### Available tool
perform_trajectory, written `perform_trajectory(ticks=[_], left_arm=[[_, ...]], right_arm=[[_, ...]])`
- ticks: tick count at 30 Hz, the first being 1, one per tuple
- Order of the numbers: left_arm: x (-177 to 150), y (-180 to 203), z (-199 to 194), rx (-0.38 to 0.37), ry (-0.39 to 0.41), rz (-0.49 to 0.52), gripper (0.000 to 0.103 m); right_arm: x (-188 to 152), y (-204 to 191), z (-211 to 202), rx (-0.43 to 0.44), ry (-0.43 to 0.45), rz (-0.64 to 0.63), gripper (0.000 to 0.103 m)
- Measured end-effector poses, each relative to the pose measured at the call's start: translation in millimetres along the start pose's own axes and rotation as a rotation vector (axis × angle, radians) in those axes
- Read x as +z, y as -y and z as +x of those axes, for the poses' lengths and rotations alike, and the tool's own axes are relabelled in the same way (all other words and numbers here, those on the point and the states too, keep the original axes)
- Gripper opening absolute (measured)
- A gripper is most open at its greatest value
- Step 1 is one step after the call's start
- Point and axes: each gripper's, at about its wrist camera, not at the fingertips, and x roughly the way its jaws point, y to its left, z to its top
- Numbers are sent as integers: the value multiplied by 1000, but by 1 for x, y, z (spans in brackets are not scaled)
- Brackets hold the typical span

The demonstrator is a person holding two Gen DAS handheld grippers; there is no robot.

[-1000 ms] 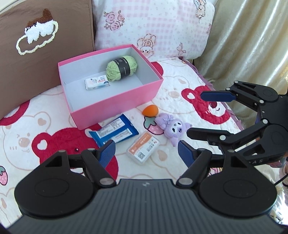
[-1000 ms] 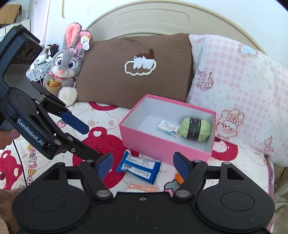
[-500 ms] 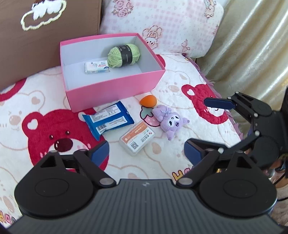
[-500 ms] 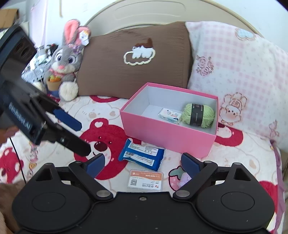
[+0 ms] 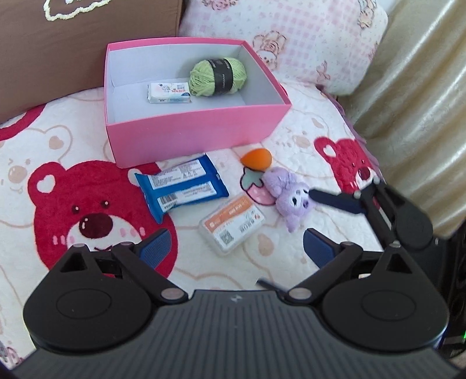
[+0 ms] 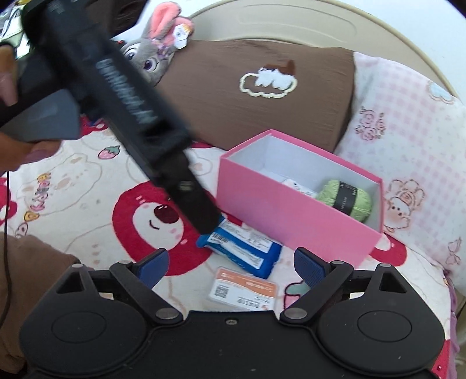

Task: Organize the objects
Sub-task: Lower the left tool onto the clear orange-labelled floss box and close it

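Bear-print bedspread (image 5: 87,140) carries the pink box (image 5: 198,131); left gripper (image 5: 236,247) and right gripper (image 6: 230,262), jaws just widened, both gape empty above the card case (image 5: 231,223).

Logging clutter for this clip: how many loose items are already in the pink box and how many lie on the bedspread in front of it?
In the pink box: 2 (green yarn ball, white packet)
On the bedspread: 4 (blue wipes pack, orange sponge, purple plush, card case)
Total: 6

A bedroom: pillows (image 6: 256,96), headboard (image 6: 291,20), bear-print quilt (image 5: 72,204).
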Motion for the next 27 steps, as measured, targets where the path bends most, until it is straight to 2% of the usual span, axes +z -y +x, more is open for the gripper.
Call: perform_trajectory(ticks=[2, 5, 14, 27], left_arm=[[-2, -4, 9, -12, 9, -24, 98], [-4, -7, 22, -35, -3, -42, 98], [-13, -11, 57, -61, -27, -47, 97], [-23, -27, 98, -78, -41, -82, 93]], right_arm=[[-6, -5, 7, -31, 21, -17, 95], [-15, -6, 21, -56, -5, -28, 95], [-36, 7, 43, -20, -44, 109, 95], [-56, 26, 71, 10, -107, 244, 95]])
